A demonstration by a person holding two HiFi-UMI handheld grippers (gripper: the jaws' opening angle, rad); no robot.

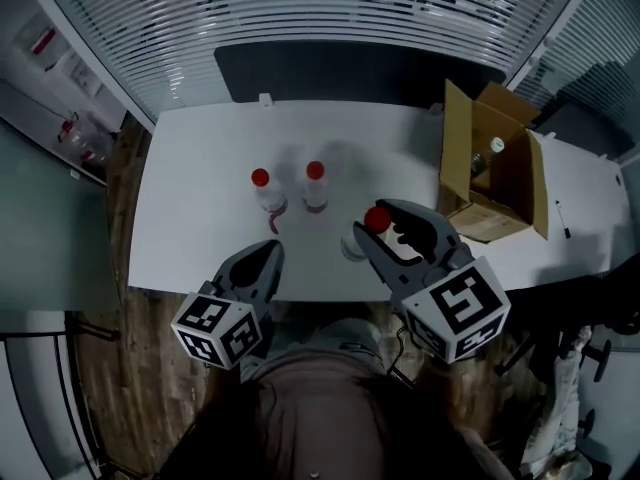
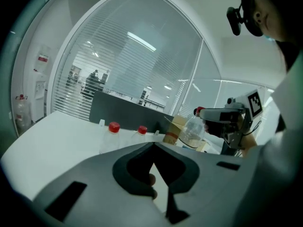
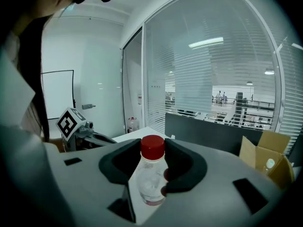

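In the head view, the right gripper (image 1: pixel 368 226) is clamped on the neck of a red-capped bottle (image 1: pixel 377 218), which seems to be held clear of the near edge of the white table (image 1: pixel 200 168). Two more bottles (image 1: pixel 263 190) stand upright side by side mid-table, and the cardboard box (image 1: pixel 455 153) at the right end has one bottle (image 1: pixel 492 148) inside — so, as I judge it, one boxed, one in hand, two untouched. The left gripper (image 1: pixel 270 256) hangs at the near edge, apart from them all. The left gripper view shows its jaws closed together on nothing, with the standing pair beyond. The right gripper view shows the jaws pinching the bottle just below its cap — the box lies off to the right.
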